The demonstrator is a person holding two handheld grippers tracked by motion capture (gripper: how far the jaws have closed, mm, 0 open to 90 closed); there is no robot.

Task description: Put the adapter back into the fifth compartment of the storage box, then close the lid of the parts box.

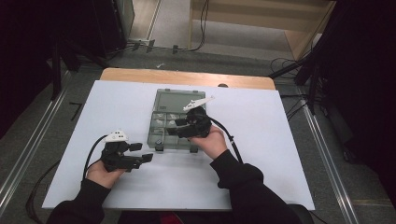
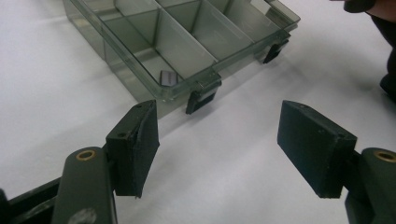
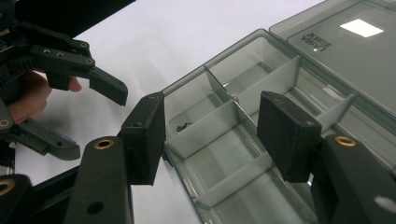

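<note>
On the white table sheet (image 1: 261,154), just ahead of us, sits the shallow smoke-grey clear plastic organiser box (image 1: 176,122) with its hinged lid (image 1: 180,99) lying open and flat behind it and its two dark latches (image 2: 201,97) hanging loose on the near wall. Our right gripper (image 3: 210,135) hovers over the box's near compartments with its jaws spread and nothing between them, while our left gripper (image 1: 140,152) rests low on the sheet to the box's left, jaws likewise spread wide and empty, pointing at the latch side. We judge that we are at the reaching stage: the right tool is lining up over a cell to pick something out. The next move calls for a steep, narrow dip between the thin dividers (image 3: 219,123) without nudging the light box. As for contents, we see one small dark flat piece (image 2: 167,77) in the corner cell nearest the left gripper and a small dark bit (image 3: 183,127) in a cell below the right jaws; pale items lie in the farther cells, too small to tell.
</note>
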